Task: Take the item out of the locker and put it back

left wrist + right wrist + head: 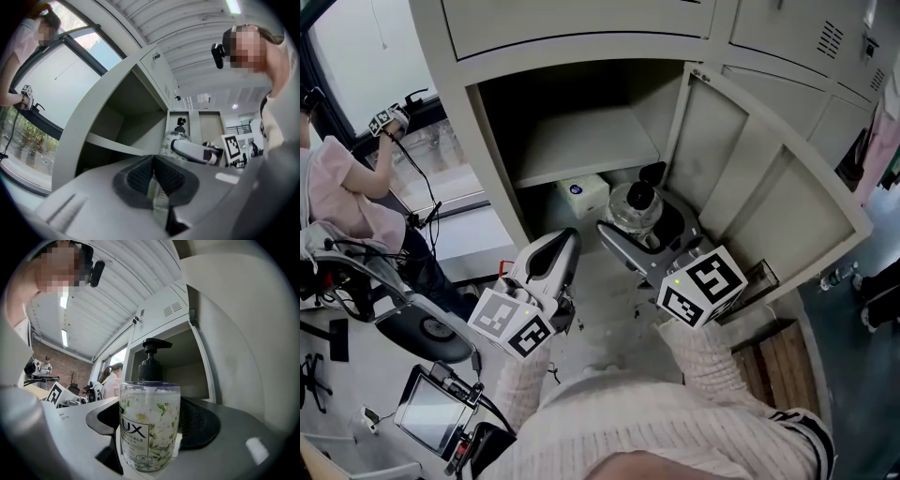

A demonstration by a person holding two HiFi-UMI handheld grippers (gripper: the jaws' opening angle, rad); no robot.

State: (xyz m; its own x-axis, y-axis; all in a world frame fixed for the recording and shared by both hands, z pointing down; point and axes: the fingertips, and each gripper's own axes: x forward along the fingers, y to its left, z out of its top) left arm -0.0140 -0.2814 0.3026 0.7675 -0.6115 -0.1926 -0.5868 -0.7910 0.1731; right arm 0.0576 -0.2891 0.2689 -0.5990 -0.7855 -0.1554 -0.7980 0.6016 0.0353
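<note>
Right claw (152,420) on floral LUX bottle (145,439)

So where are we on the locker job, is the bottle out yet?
Done: locker door is open and the pump bottle is gripped in the right tongs. In hand: the bottle is held at the lower compartment's opening; I can't tell if it's coming out or going back. Remaining: set it inside and release. Left tongs are shut and empty.
</note>
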